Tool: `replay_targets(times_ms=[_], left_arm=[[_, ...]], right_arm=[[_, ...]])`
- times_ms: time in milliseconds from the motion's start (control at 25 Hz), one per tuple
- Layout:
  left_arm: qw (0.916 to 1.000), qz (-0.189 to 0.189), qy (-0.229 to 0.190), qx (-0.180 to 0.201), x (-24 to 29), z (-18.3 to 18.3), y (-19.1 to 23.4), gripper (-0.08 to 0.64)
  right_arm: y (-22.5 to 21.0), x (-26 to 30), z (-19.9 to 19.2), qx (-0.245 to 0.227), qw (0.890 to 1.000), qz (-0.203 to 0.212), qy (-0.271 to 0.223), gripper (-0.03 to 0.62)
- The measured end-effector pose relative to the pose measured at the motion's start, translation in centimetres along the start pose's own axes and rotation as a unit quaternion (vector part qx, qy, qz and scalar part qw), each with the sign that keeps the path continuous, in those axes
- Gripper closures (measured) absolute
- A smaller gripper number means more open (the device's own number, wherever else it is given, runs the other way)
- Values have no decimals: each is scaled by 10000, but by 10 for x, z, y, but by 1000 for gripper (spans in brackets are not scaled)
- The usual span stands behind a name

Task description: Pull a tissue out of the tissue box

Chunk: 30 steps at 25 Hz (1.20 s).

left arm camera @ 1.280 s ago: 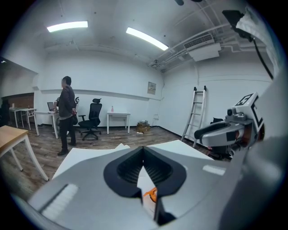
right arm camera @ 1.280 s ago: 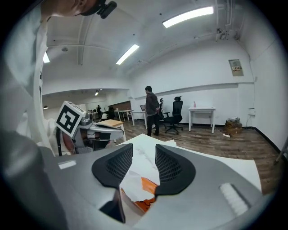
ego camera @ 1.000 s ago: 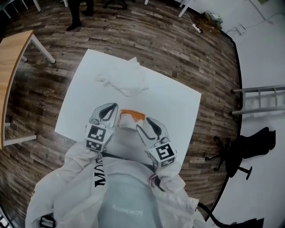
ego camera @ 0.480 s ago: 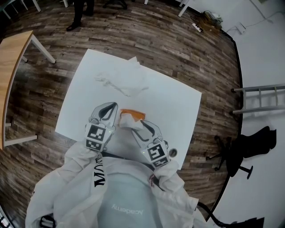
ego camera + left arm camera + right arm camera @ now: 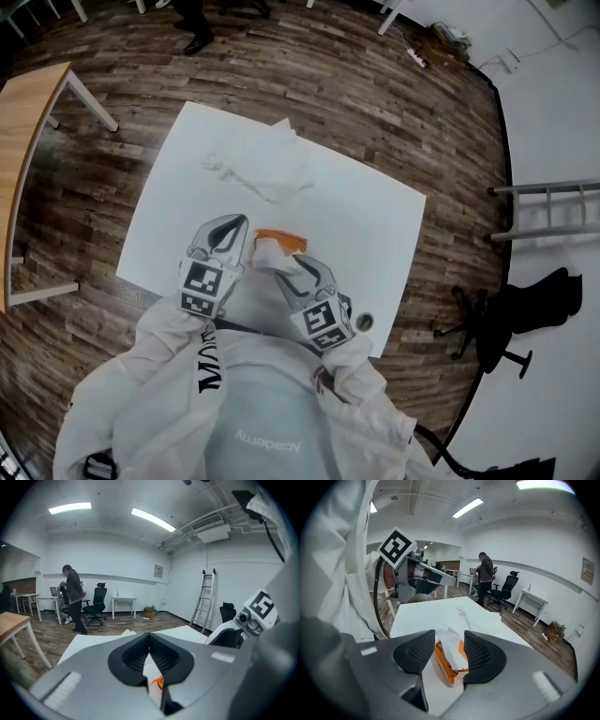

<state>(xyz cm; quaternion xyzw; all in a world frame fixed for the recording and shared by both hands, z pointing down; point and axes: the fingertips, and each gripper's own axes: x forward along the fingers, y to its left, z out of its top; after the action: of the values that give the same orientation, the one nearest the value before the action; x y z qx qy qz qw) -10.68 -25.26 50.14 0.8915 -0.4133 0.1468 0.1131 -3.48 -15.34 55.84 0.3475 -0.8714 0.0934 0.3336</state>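
Orange tissue box point(image 5: 279, 241) sits on the white counter point(image 5: 178, 206). The right claw point(image 5: 449, 633) is spread either side of its upstanding tissue point(image 5: 452, 648). The left claw point(image 5: 149, 637) is pressed together just beside the box.

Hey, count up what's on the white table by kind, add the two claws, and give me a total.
Orange tissue box: 1
Tissue sticking out of the box: 1
Heap of loose tissues: 1 (sheets can't be counted)
Claws: 2, the left claw and the right claw
Total: 5
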Motion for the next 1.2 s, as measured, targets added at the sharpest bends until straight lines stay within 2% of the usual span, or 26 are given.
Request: replay_targets(times_ms=[320,1200], left_arm=[[10000,15,-1,-10,-1,1,1,560],[10000,50,-15,-31,-1,2,2,560]], right_arm=[[2,12,-14,-528,9978,-122,392,407],[-4,48,-25,-677,9950,-78,724,431]])
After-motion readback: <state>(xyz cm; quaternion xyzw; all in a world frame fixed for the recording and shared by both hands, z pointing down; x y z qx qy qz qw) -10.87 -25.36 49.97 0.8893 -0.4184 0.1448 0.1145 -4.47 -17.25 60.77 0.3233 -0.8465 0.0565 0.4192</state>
